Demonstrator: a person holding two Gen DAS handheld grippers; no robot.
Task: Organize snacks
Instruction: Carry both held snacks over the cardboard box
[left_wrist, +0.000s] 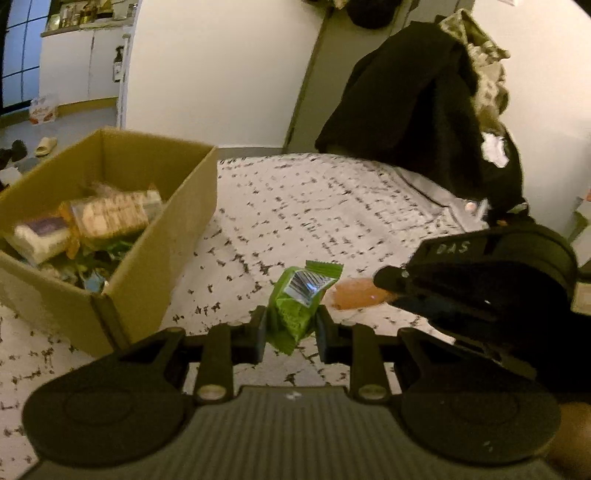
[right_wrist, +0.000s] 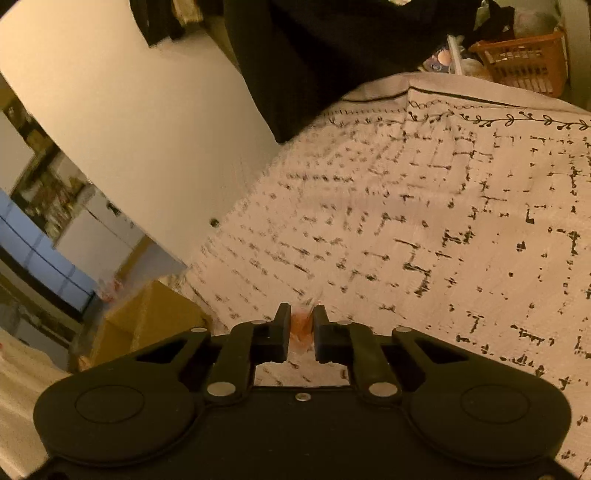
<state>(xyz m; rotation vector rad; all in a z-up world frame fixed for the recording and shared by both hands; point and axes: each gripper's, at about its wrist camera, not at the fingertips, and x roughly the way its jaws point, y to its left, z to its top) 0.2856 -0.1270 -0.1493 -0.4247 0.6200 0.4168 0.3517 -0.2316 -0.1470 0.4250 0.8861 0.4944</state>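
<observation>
Left claw pinching a crinkled green foil snack packet, long axis pointing away. Open brown cardboard box lying up-left, nearer this hand. Right claw nearly closed, gripping a small orange wrapped sweet.

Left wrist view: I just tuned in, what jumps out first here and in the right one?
The green snack packet stands out, pinched between the left gripper fingers above the patterned bedspread. Left of it sits an open cardboard box already holding assorted snacks. In the right wrist view, the right gripper is shut on a small orange wrapped snack, also over the bedspread.
</observation>
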